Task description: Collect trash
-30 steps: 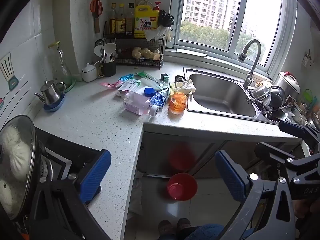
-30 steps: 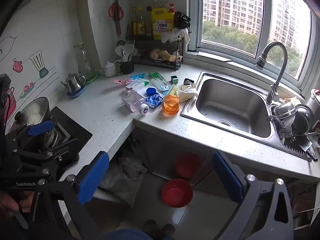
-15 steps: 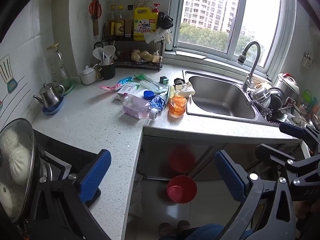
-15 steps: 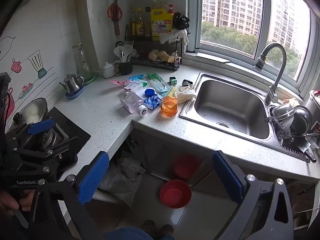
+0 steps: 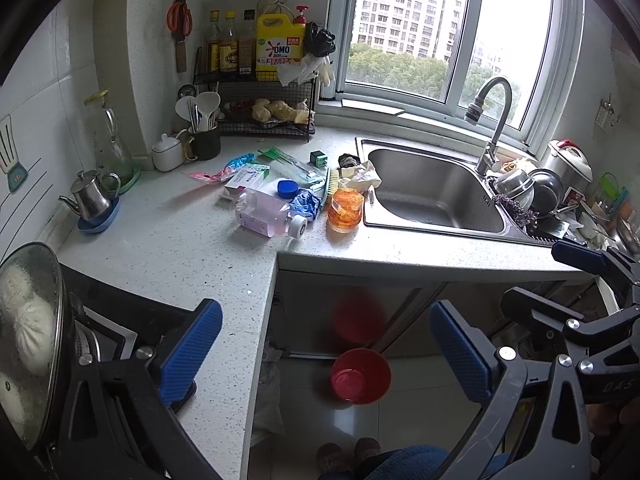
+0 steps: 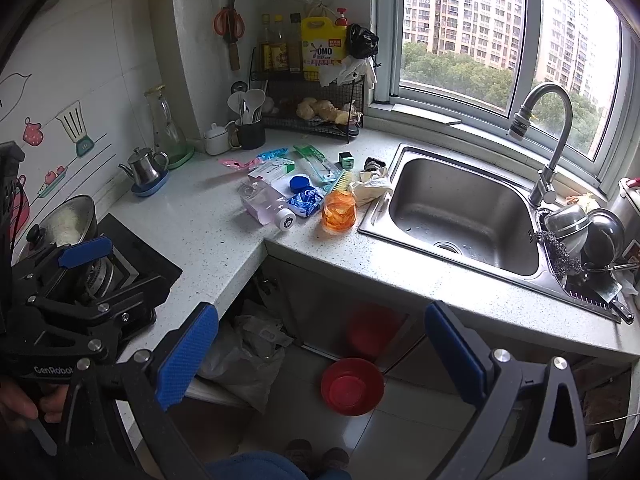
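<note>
A cluttered kitchen tabletop holds trash left of the sink; both grippers, left and right, hover wide-open and empty. Best start: the near pink bottle.

Orange jar; red bin; seemingly pink bottle.

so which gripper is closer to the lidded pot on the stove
Left. The left gripper sits beside the lidded pot, by the stove; the right gripper is off to its right, in front of the sink counter.
</note>
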`<state>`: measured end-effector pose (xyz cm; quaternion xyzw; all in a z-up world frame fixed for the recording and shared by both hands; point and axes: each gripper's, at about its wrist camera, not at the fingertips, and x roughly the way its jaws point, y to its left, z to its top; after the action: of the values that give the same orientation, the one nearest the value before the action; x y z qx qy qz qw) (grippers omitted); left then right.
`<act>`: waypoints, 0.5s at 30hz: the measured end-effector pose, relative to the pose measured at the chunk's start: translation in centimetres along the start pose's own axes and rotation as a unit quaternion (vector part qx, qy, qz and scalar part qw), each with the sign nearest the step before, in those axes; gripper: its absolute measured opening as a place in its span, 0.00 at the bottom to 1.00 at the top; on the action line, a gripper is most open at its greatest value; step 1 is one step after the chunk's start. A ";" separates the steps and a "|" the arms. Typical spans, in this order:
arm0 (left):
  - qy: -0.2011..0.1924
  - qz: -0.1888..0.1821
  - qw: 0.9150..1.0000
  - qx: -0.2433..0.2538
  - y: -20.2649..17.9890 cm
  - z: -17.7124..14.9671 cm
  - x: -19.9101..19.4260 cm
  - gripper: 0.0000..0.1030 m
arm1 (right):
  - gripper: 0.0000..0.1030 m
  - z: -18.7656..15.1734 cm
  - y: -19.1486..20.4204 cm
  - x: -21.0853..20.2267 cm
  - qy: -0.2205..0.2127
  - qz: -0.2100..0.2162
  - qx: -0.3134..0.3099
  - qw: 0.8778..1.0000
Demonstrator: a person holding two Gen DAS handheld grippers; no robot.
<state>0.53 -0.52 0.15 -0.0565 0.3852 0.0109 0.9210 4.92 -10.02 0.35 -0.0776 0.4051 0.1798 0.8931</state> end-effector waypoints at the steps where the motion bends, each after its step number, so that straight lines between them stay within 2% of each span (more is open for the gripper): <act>1: -0.001 0.000 1.000 0.000 0.0 0.0 0.0 1.00 | 1.00 0.0 0.1 0.0 -0.001 0.001 0.001 1.000; 15: 0.010 -0.004 1.000 -0.003 0.0 -0.3 0.1 1.00 | 1.00 -0.2 0.1 0.2 0.003 0.000 0.000 1.000</act>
<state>0.42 -0.56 -0.15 -0.0613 0.3941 0.0079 0.9170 4.89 -9.89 0.06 -0.0784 0.4075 0.1801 0.8918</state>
